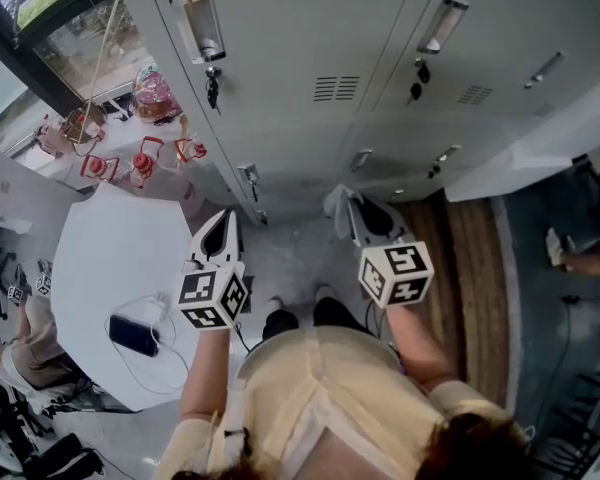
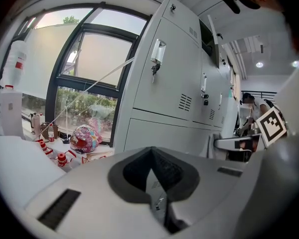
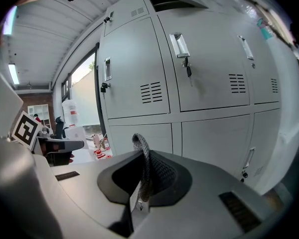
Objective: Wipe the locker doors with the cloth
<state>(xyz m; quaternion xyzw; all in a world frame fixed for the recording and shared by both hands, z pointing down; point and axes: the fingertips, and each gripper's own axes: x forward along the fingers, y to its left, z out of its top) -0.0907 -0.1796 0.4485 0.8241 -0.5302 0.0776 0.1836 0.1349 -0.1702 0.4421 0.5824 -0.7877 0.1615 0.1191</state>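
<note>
Right gripper view showed the grey knit cloth [image 3: 145, 163] pinched in the right gripper [image 3: 139, 193], jaws clamped on it, held short of the locker doors [image 3: 209, 68] with no contact; the left gripper [image 2: 157, 195] had its jaws together on nothing. Looked like the approach before wiping: the next move calls for pressing the cloth onto a door, steering round the handle [image 3: 179, 45] and hanging key [image 3: 188, 72]. Every locker was closed, contents hidden.

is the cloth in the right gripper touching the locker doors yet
Apart. The right gripper view shows the cloth pinched in the right gripper, short of the locker doors; the head view shows floor between them.
</note>
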